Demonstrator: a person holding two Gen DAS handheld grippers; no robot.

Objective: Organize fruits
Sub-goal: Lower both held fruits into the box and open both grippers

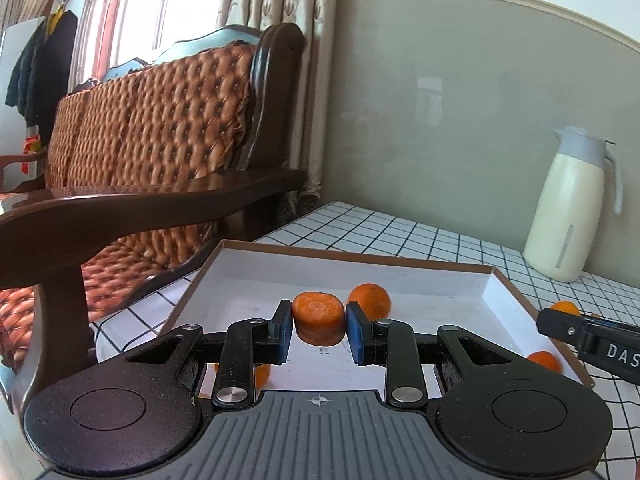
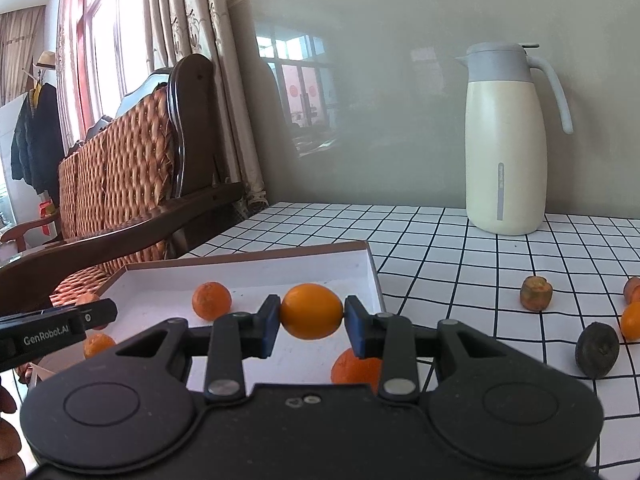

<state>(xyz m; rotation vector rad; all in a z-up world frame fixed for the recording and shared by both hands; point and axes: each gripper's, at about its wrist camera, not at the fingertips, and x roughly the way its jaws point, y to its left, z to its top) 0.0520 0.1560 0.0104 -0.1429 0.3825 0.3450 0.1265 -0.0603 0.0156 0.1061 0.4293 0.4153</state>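
Note:
My left gripper (image 1: 318, 330) is shut on an orange carrot chunk (image 1: 318, 316), held over the white tray (image 1: 440, 292). My right gripper (image 2: 310, 326) is shut on a smooth orange (image 2: 311, 311), held above the tray's right part (image 2: 320, 268). Oranges lie in the tray: one behind the carrot chunk (image 1: 370, 300), one at the right wall (image 1: 544, 360), one under the left gripper (image 1: 262, 374). In the right wrist view, oranges lie in the tray (image 2: 211, 300), (image 2: 98, 344), (image 2: 356, 366). The left gripper shows at the left edge of the right wrist view (image 2: 100, 314).
The tray sits on a black-and-white checked tablecloth (image 2: 460, 256). On the cloth right of the tray lie a brownish carrot chunk (image 2: 536, 293), a dark round fruit (image 2: 597, 350), an orange (image 2: 632, 320) and another piece (image 2: 633, 289). A cream thermos jug (image 2: 506, 140) stands at the wall. A wooden sofa (image 1: 160, 140) is left.

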